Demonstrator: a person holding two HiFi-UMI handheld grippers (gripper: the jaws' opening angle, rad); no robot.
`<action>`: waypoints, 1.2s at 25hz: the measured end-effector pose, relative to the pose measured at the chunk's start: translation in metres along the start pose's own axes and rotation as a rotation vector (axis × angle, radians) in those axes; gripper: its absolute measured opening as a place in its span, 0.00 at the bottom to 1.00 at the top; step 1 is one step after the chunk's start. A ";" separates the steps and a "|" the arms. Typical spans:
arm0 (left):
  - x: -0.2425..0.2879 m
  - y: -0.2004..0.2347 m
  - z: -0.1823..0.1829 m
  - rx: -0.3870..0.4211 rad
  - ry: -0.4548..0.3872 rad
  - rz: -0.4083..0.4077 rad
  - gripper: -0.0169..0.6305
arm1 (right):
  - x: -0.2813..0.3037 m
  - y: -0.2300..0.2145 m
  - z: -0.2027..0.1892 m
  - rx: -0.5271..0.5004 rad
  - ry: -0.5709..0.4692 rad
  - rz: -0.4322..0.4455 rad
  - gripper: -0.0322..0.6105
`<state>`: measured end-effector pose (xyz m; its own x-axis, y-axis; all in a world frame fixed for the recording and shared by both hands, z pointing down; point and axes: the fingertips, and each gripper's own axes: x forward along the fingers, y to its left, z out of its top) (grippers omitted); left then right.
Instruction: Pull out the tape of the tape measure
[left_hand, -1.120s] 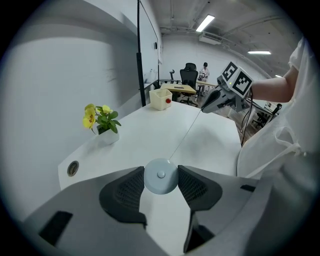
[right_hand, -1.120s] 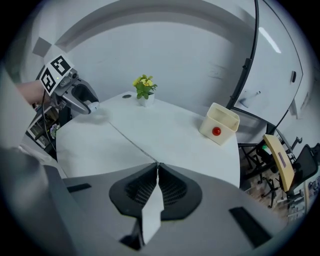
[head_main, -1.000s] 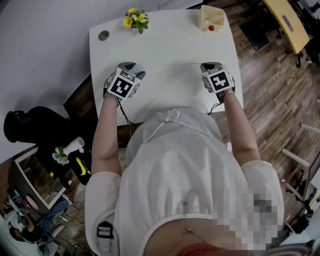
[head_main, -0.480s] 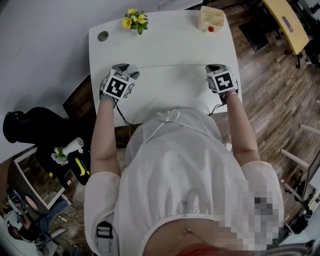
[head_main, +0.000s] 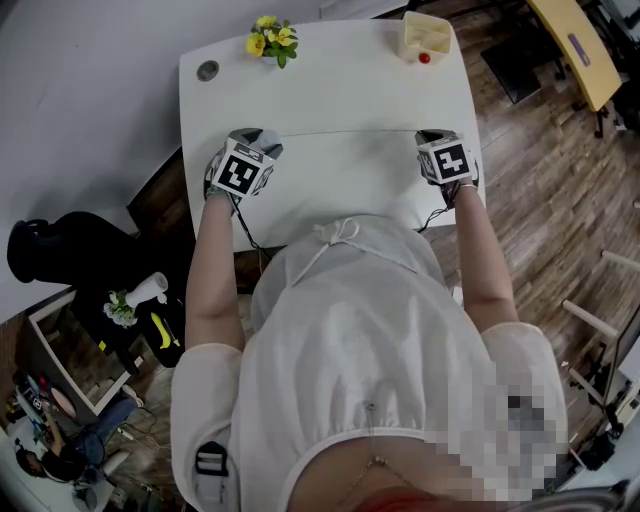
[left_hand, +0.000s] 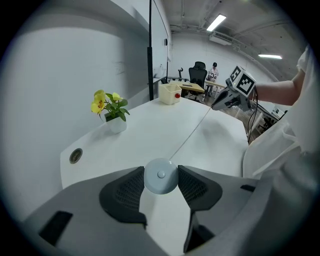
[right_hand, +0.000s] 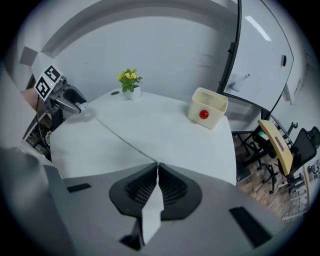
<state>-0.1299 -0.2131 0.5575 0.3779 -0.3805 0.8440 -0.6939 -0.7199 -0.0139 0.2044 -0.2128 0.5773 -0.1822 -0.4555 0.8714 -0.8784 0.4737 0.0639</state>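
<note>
White table (head_main: 330, 80) fills the upper middle of the head view, wood floor to its right. Person in white top (head_main: 370, 350) stands at the near edge, arms spread. Left gripper (head_main: 262, 137) sits at the table's left side, jaws part-way apart and clamped on the round pale tape measure case (left_hand: 160, 176), pads touching both its sides. Right gripper (right_hand: 157, 172) is at the right side, jaws pinched nearly together on the tape (head_main: 340, 131). Tape runs straight across between the two grippers, low over the tabletop. Cream box (head_main: 424, 35) top right, yellow-flower pot (head_main: 270, 38) top centre-left, round grommet (head_main: 208, 70) upper left, red ball (head_main: 424, 58) just beside the box.
</note>
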 end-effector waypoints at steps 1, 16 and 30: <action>0.000 0.004 -0.003 0.010 0.010 0.020 0.38 | 0.001 -0.003 -0.002 -0.004 0.010 -0.014 0.08; 0.018 0.007 -0.013 -0.086 0.032 0.002 0.38 | 0.021 -0.002 -0.008 0.049 0.050 0.000 0.08; 0.052 0.020 -0.037 -0.148 0.108 -0.038 0.38 | 0.066 0.013 -0.009 0.050 0.128 0.036 0.09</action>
<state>-0.1473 -0.2259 0.6211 0.3435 -0.2844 0.8950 -0.7659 -0.6363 0.0918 0.1845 -0.2297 0.6397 -0.1590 -0.3375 0.9278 -0.8937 0.4486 0.0100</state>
